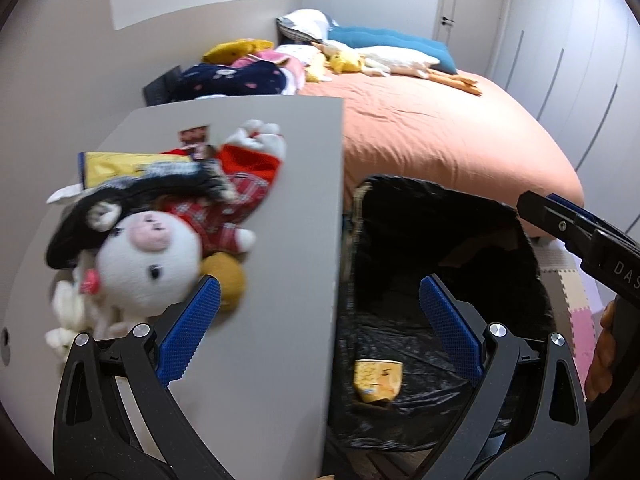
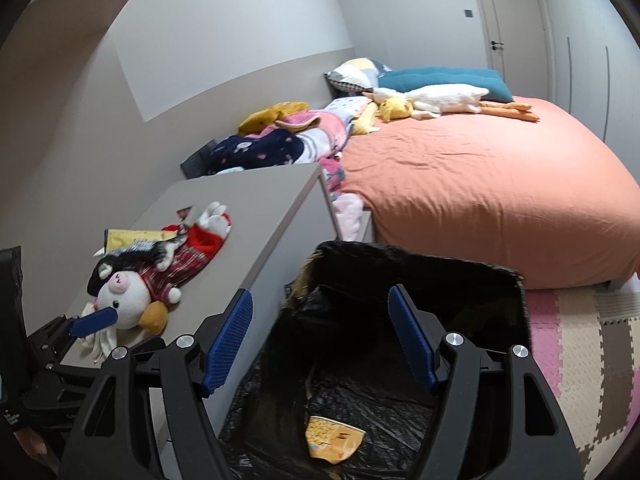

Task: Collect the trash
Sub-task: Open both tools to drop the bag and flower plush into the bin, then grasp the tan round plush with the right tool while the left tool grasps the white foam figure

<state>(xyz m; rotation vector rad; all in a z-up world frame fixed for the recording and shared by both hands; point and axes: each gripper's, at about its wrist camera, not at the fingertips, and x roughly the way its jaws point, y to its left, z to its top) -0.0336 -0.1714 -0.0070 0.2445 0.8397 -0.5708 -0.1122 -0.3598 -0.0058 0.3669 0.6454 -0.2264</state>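
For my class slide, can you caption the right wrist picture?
Open right gripper above a black-lined trash bin holding one yellow wrapper.

Left claw (image 1: pixel 320 320) spread; yellow wrapper (image 1: pixel 378 380) inside bin (image 1: pixel 400 196).

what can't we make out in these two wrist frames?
- Yellow flat packet on the grey cabinet top: partly under the pig plush toy; print blurred in left view, too small in right.
- Small card behind plush: unreadable.
- Yellow wrapper in the black-lined bin: text illegible.
- Bin's base: cut off by bottom edge, both views.
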